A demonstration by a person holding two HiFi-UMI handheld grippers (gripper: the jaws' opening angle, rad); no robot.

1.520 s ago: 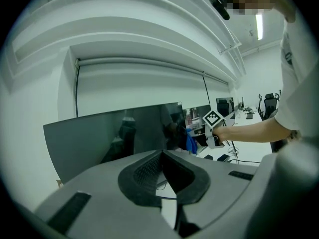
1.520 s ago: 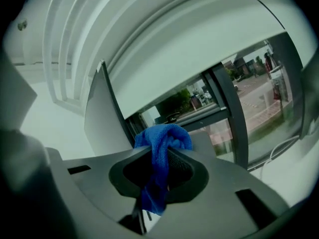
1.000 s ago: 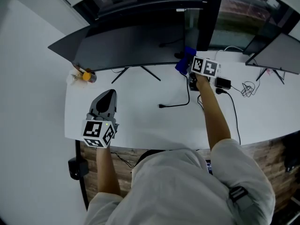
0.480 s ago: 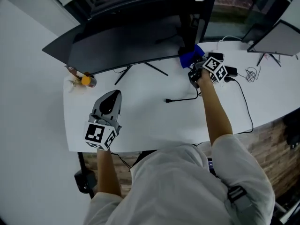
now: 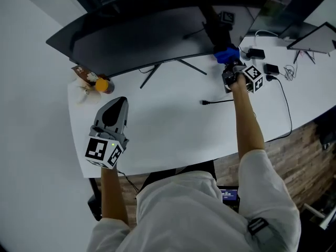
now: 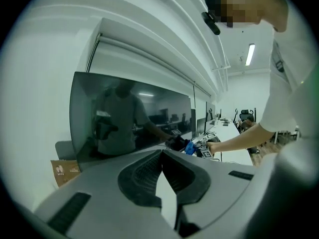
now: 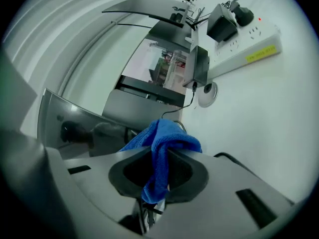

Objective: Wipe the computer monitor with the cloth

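A wide dark monitor (image 5: pixel 131 38) stands on a thin-legged stand at the back of the white desk (image 5: pixel 168 130). My right gripper (image 5: pixel 229 66) is shut on a blue cloth (image 5: pixel 227 53), held at the monitor's right end close to the screen. In the right gripper view the cloth (image 7: pixel 162 148) bunches out of the jaws beside the screen edge (image 7: pixel 75 126). My left gripper (image 5: pixel 114 109) hovers over the desk's left front, jaws shut and empty. The left gripper view shows the screen (image 6: pixel 124 113) ahead, reflecting a person.
A brown paper item with an orange object (image 5: pixel 94 82) lies at the desk's left back. A loose black cable (image 5: pixel 218 102) lies mid-desk. A power strip (image 7: pixel 244 49) with plugs and more cables (image 5: pixel 286 72) sit at the right. Another monitor (image 5: pixel 315 35) stands far right.
My right gripper with the blue cloth has stayed at the monitor's right end while the head view shifted. The left gripper has kept its place over the desk's left front.
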